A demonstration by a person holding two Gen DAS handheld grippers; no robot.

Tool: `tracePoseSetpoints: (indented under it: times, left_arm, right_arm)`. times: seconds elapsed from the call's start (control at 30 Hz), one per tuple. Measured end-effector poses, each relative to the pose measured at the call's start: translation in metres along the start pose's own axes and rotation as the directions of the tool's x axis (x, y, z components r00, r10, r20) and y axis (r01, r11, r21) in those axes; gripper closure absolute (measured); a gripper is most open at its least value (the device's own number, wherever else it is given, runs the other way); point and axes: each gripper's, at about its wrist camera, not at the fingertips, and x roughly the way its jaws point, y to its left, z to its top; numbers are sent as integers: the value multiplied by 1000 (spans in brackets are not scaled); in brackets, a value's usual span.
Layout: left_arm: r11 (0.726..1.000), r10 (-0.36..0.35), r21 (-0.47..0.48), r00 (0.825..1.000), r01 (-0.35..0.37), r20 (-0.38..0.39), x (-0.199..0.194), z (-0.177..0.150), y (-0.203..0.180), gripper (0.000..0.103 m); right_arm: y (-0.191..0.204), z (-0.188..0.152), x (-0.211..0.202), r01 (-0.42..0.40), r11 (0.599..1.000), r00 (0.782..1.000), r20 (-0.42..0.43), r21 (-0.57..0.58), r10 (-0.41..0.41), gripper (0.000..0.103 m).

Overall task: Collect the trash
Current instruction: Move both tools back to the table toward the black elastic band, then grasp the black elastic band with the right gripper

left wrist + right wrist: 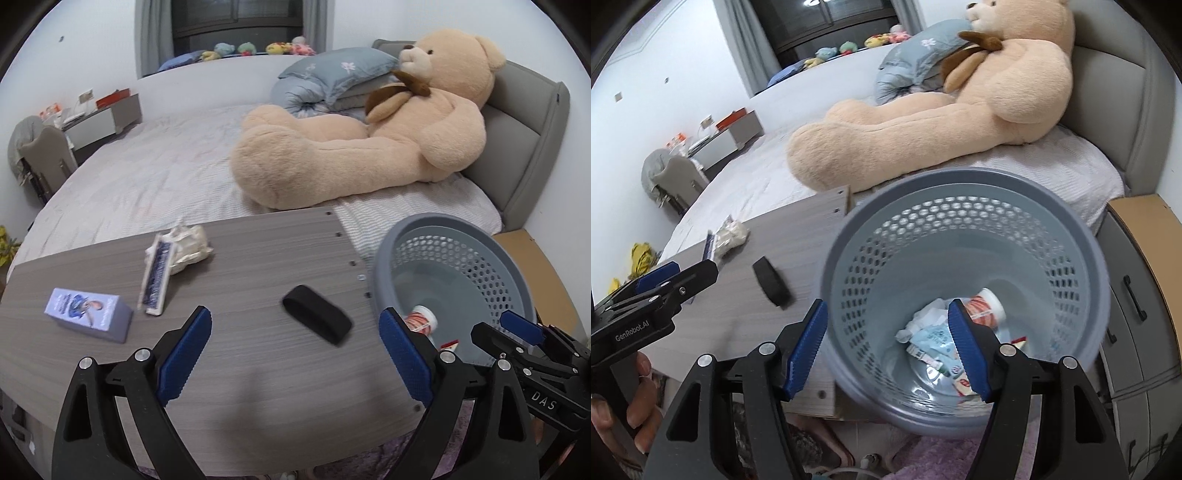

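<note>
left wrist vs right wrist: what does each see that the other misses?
Left wrist only: the small blue box near the table's left end.

Right wrist only: the paper scraps and wrappers on the basket's floor, and the drawer cabinet right of the basket.

Both: the table, the black band, the long blue-striped wrapper beside a crumpled wad, the grey basket holding a small bottle, the teddy bear, and both claws, left claw and right claw, empty and open.

Open right gripper (888,345) over bin (964,184) w/ trash (932,341)
</note>
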Motion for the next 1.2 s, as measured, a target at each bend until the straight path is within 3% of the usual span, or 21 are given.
tracePoseSetpoints:
  times: [0.47,0.97,1.03,1.2]
  left_arm:
    - [978,145,-148,989,-144,-8,-5,-16,89,13]
    - [964,158,-211,987,-161,-34,0,-33,126,13]
    - [964,155,-213,987,-159,-35,1,-33,127,13]
    - [965,149,-211,988,-154,-38,4,-33,126,13]
  right_arm:
    - [86,14,48,-108,972,993,-73,-206,95,38]
    - [117,16,107,-60,959,991,-129,-278,24,40]
    - [119,18,110,-51,958,992,-129,-281,15,43]
    - [121,20,116,-49,957,990,-139,-284,9,60]
